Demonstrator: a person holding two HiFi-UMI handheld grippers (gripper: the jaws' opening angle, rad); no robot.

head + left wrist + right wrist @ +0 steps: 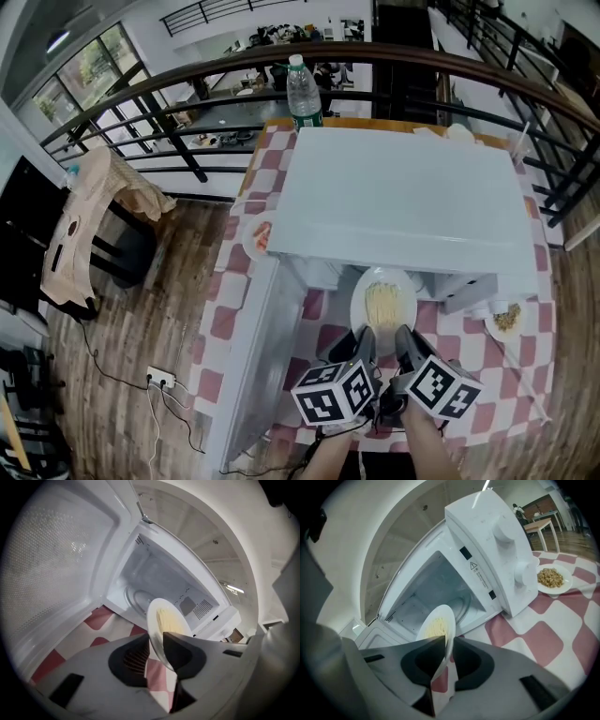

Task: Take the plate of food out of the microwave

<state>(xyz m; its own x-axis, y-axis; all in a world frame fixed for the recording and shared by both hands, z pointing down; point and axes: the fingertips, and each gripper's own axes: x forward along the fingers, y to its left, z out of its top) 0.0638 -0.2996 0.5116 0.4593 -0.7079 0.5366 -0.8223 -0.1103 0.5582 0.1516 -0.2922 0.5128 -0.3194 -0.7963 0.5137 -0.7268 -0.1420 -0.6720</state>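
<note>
A white plate of pale noodles (384,298) sits at the mouth of the white microwave (403,197), half out from under its top. The door (251,356) hangs open to the left. My left gripper (364,345) and right gripper (405,343) meet side by side at the plate's near rim. In the left gripper view the plate (168,618) stands edge-on with its rim pinched in the left gripper (157,641); behind it lies the empty cavity (154,583). In the right gripper view the right gripper (449,644) is shut on the rim of the plate (436,625).
The table wears a red-and-white checked cloth (525,366). A small plate of brown food (507,319) lies right of the microwave, a dish with red food (260,236) on its left. A water bottle (303,89) stands behind. A railing runs beyond the table.
</note>
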